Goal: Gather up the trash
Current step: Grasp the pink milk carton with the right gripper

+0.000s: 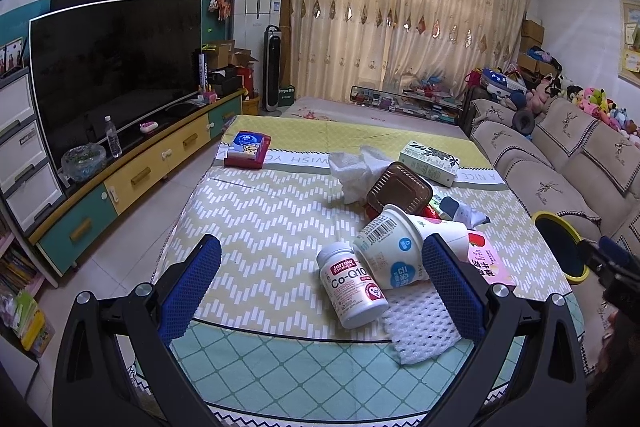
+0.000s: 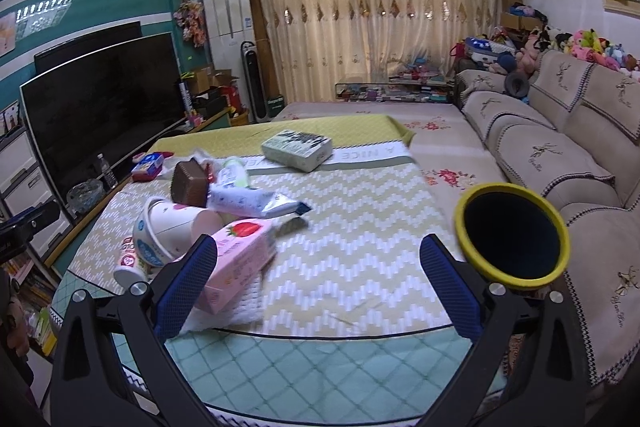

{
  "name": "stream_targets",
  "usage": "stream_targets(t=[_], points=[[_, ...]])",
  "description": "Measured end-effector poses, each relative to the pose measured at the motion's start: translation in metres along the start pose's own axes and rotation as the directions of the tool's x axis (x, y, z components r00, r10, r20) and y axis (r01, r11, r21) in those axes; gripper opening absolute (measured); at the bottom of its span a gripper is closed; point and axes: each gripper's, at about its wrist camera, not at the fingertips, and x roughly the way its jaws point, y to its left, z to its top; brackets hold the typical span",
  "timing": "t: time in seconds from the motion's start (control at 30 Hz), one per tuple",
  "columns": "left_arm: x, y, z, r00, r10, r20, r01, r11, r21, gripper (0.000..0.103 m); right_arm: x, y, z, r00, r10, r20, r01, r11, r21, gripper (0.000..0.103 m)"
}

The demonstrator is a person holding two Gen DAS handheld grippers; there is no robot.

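Trash lies piled on a table with a patterned cloth [image 1: 260, 227]. My left gripper [image 1: 322, 247] is open and holds nothing. Between its fingers lie a white Co-Q10 bottle [image 1: 352, 287] and a tipped white cup [image 1: 388, 247] on a white foam net [image 1: 424, 327]. Behind them are a brown tray [image 1: 400, 191] and crumpled tissue [image 1: 356, 167]. My right gripper [image 2: 320, 251] is also open and holds nothing, with a pink strawberry carton [image 2: 240, 259] just past its left finger. A silvery wrapper [image 2: 256, 203] lies beyond the carton. A black bin with a yellow rim [image 2: 520, 277] stands right of the table.
A green-and-white box [image 2: 298, 145] and a red-and-blue box [image 1: 248, 147] sit at the table's far end. To the left are a TV [image 1: 116, 67] on a low cabinet and bare floor. A beige sofa [image 2: 560, 155] runs along the right.
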Motion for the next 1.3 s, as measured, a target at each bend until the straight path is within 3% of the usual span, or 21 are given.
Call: stream_targets(t=[0.37,0.6,0.67,0.8,0.93,1.3], points=[[0.016,0.013,-0.004,0.999,0.008,-0.034,-0.009,1.000,-0.025,0.099,0.054,0.067,-0.025,0.990,0.119,-0.076,-0.121,0.992,-0.035,0.097],[0.031,0.022,-0.007,0.998,-0.001,-0.063,-0.002,0.999,-0.049,0.099,0.070,0.091,-0.037,0.987,0.111,-0.117,-0.119,0.990,-0.069,0.096],[0.032,0.022,-0.008,0.998,-0.004,-0.067,0.000,0.999,-0.051,0.099,0.077,0.093,-0.040,0.985,0.103,-0.136,-0.114,0.991,-0.069,0.092],[0.034,0.022,-0.009,0.998,-0.003,-0.070,0.000,0.999,-0.050,0.099,0.086,0.089,-0.043,0.986,0.073,-0.147,-0.083,0.994,-0.064,0.067],[0.036,0.023,-0.009,0.997,-0.001,-0.074,-0.003,0.999,-0.053,0.099,0.075,0.074,-0.039,0.991,0.068,-0.117,-0.073,0.997,-0.040,0.052],[0.042,0.013,-0.011,0.997,-0.007,-0.082,0.004,1.000,-0.028,0.099,0.021,0.030,-0.019,0.991,0.130,-0.020,-0.130,0.991,0.015,0.050]])
